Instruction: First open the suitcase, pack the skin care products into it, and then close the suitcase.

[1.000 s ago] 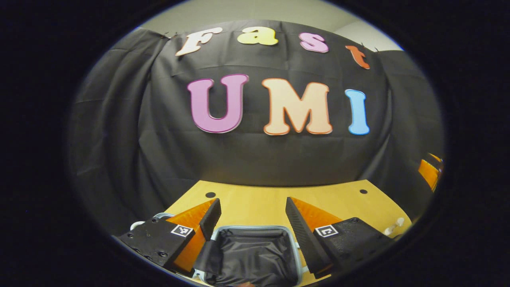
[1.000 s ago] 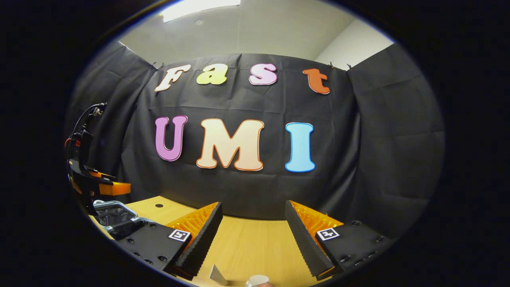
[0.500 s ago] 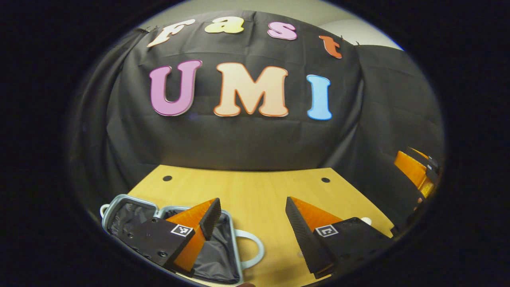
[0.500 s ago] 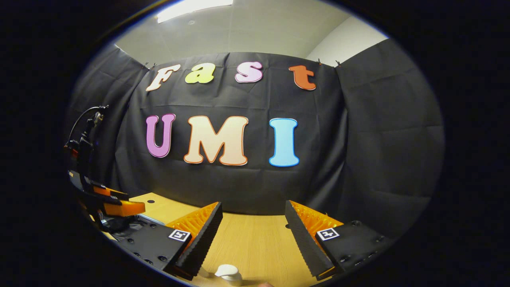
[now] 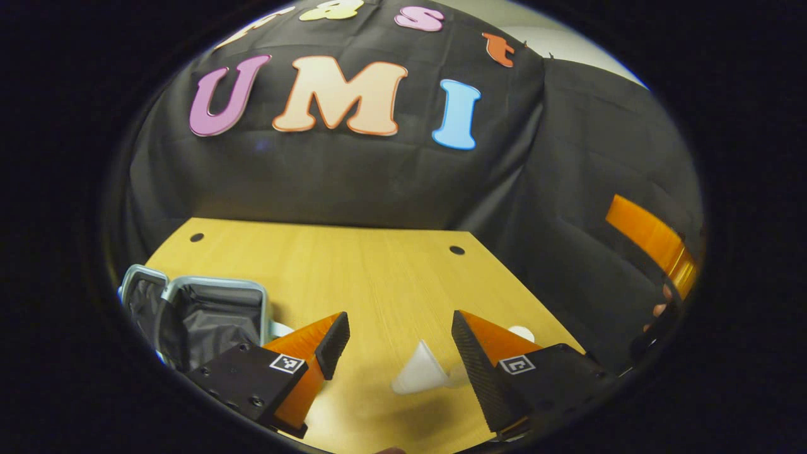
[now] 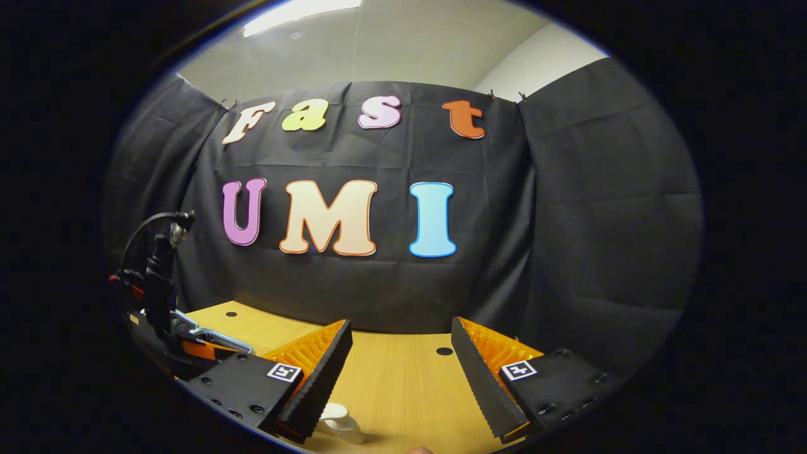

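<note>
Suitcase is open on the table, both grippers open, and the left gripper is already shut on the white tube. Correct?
Not quite. The left gripper is open: in the left gripper view the white tube lies on the table between its spread fingers, unheld. The suitcase is open, and the right gripper is open.

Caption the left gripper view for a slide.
Open left gripper hovering over a white tube on the wooden table, opened suitcase alongside.
</note>
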Action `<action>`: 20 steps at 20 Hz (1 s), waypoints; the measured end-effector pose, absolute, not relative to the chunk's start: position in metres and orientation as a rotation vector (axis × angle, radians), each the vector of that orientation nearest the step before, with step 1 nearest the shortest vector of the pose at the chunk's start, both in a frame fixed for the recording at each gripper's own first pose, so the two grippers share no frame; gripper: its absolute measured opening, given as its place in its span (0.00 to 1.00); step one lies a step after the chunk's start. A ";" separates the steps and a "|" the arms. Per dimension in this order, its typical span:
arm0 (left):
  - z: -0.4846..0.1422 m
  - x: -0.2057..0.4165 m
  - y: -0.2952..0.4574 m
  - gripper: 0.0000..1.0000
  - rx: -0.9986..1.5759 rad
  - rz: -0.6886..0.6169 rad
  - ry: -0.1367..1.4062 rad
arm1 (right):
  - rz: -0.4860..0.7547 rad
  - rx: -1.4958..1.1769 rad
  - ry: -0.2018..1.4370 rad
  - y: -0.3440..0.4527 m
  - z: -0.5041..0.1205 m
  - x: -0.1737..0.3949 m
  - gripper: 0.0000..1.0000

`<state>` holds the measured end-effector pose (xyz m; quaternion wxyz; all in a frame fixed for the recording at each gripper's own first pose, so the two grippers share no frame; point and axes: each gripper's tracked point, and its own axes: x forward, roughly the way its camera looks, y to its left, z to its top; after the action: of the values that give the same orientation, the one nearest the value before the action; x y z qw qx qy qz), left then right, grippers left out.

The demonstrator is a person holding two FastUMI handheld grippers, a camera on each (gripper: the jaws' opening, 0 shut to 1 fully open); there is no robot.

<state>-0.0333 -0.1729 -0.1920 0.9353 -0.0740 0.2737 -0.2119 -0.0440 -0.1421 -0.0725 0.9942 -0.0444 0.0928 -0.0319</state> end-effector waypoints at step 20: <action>-0.285 -0.059 -0.169 0.23 -0.077 -0.396 0.784 | 0.052 -0.077 0.328 -0.108 -0.147 -0.053 0.99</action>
<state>-0.0587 -0.1694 -0.2847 0.9044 -0.0372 0.3794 -0.1916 -0.0527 -0.1080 -0.1468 0.9855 -0.0381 0.1632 0.0258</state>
